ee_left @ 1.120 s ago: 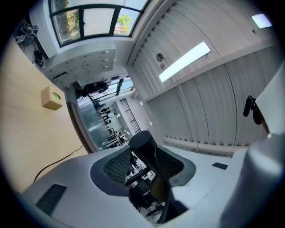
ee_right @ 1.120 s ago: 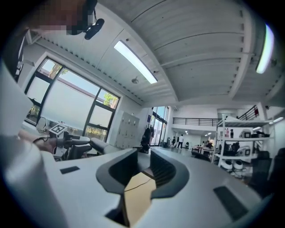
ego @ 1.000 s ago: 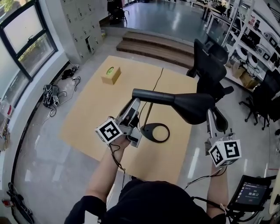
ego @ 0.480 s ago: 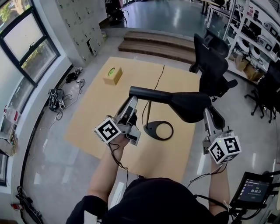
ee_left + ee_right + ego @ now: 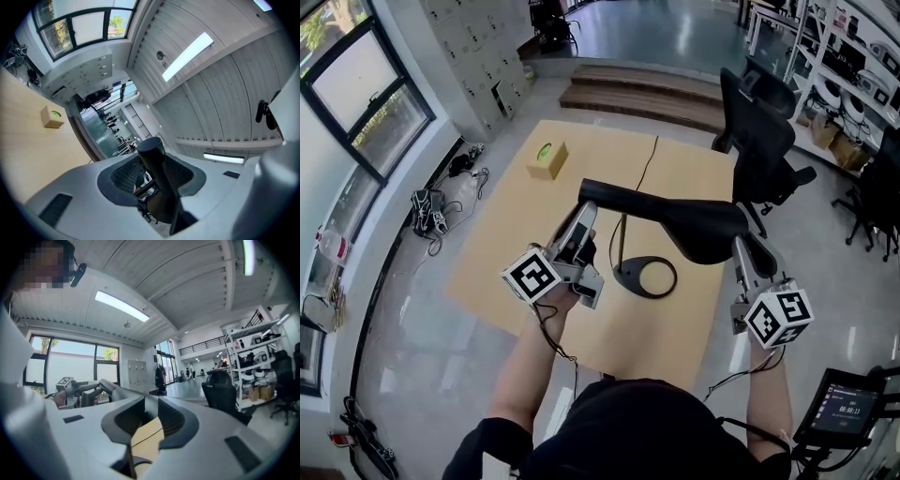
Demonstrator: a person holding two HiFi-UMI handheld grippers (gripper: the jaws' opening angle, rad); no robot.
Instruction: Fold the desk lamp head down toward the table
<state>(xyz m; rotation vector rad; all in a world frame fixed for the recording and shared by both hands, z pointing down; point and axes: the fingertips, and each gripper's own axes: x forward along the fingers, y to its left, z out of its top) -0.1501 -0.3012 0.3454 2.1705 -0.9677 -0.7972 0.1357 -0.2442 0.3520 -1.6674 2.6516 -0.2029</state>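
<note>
tbh the left gripper (image 5: 578,234) is pinching the back end of the lamp arm (image 5: 623,200), while the right gripper (image 5: 742,255) sits spread and empty just under the lamp head (image 5: 708,230), high over the surface (image 5: 506,234), so I'd steady that arm and tip the head down slowly.

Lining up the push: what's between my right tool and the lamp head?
Nothing: in the head view the right tool sits right at the lamp head's edge, no object between. Its own view shows open jaws with table beyond.
</note>
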